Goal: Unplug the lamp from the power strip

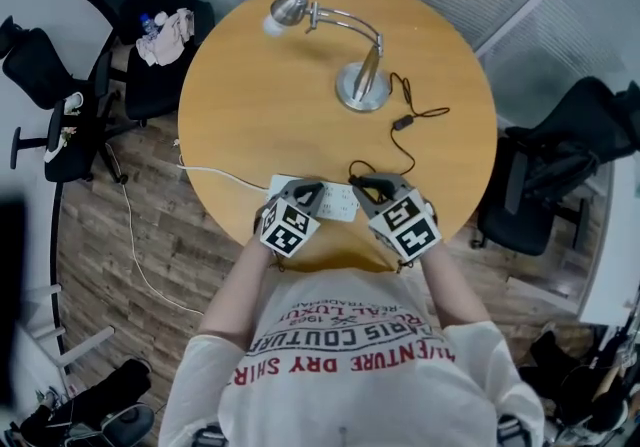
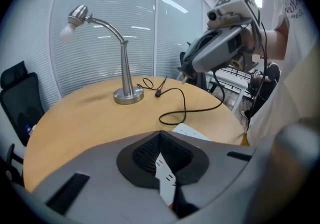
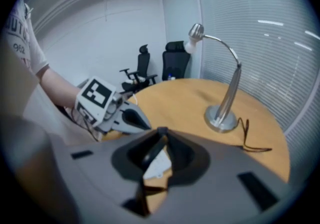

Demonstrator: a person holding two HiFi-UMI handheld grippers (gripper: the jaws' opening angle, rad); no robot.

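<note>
Our left gripper (image 1: 308, 193), jaws pressed together, rests over the power strip (image 1: 340, 203) beneath it. Our right gripper (image 1: 368, 185) pinches the plug (image 3: 150, 154) (we think). If the hold-down is loose, the strip may lift with our pull.

Round wooden table (image 1: 260, 105): lamp (image 1: 362, 85) standing upright at the far side, its black cord (image 1: 405, 122) snaking toward the white power strip (image 1: 338, 201) at the near edge, white cable (image 1: 215, 172) trailing off left.

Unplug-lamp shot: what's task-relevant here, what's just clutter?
Job: lamp, black cord, power strip, left gripper, right gripper.
Lying about: office chairs, cloth on one of them.
</note>
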